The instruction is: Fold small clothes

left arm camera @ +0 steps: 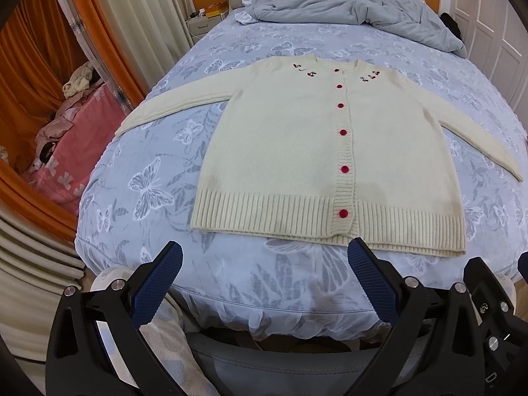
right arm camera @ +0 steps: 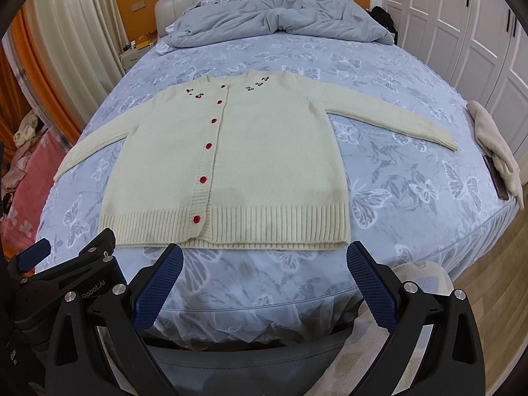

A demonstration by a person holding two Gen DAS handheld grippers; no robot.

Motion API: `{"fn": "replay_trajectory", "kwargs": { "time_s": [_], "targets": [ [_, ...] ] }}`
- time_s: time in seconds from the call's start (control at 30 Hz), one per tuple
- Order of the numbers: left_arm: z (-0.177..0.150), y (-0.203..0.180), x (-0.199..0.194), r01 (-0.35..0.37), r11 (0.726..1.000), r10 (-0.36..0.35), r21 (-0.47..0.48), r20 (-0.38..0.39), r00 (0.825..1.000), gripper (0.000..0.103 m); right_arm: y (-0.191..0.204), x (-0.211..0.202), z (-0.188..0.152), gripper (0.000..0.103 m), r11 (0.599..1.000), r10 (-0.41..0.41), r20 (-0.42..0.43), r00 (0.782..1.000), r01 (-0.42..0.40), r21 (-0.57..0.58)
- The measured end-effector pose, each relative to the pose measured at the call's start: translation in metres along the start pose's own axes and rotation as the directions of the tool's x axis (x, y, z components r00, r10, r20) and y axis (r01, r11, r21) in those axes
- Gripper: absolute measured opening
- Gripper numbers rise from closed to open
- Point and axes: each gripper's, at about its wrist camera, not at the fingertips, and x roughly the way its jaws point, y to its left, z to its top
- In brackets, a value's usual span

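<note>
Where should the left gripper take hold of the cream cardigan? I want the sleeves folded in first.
Probably the cuff of the left sleeve, approached from the bed's left edge. The cardigan lies flat, buttoned, sleeves spread outward, so the cuff is a free end that can be pinched and carried across the body. The left gripper is open.

Around the cardigan the bed lies bare on its near side and under both sleeves. Beyond its collar a rumpled duvet blocks the headboard end; off its right sleeve a beige cloth crowds the edge.
</note>
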Motion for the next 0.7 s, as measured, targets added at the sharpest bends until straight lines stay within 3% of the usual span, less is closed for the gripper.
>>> {"fn": "replay_trajectory", "kwargs": {
  "time_s": [0.27,0.43,0.6,0.7],
  "targets": [
    [0.001,-0.004,0.009,0.001,1.0,-0.001,0.003,-0.024,1.0,0.098,0.0,0.014,0.0,0.098,1.0,0.013,-0.026,1.0,-0.013,0.004],
    [0.0,0.001,0.023,0.066,0.997,-0.068,-0.032,-0.054,0.996,0.098,-0.015,0.034,-0.001,0.098,0.995,0.094,-0.065,0.993,-0.091,0.04],
    [0.0,0.008,0.044,0.054,0.996,-0.058,-0.066,-0.069,0.996,0.098,-0.062,0.062,0.008,0.098,0.986,0.1,-0.077,0.992,-0.089,0.138],
    [0.002,0.012,0.055,0.051,0.995,-0.058,-0.091,-0.081,0.995,0.098,-0.112,0.082,0.027,0.098,0.976,0.072,-0.069,0.995,-0.056,0.21]
  ]
}}
